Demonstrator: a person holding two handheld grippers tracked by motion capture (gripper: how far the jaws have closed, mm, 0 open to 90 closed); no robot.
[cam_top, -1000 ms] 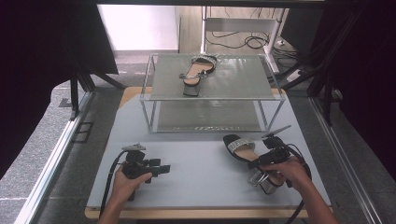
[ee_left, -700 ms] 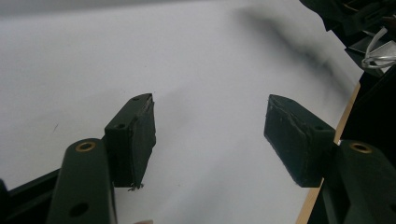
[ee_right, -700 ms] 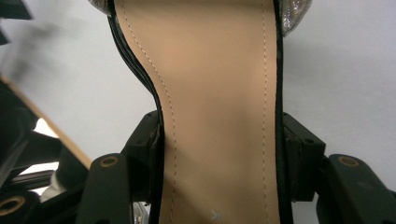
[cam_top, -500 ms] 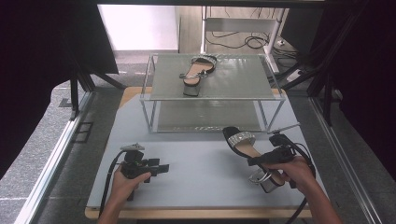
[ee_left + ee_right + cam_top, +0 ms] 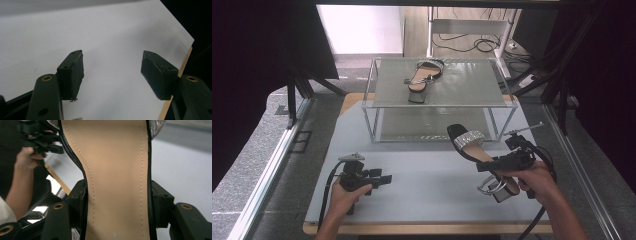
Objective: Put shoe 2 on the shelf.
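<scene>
One sandal [image 5: 478, 152] clamped in right gripper [image 5: 492, 164], shelf [image 5: 439, 102] just beyond

Your left gripper [image 5: 112, 75] holds its jaws wide apart over the bare white table [image 5: 107, 32], whose wooden edge [image 5: 186, 60] runs down the frame's right.

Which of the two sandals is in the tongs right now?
The near sandal, clamped across its sole by the right tongs. The other sandal lies untouched on the glass shelf.

The sandal [image 5: 117, 177] has a smooth tan leather-like insole; the table [image 5: 432, 175] is matt grey with a wooden edge.
</scene>
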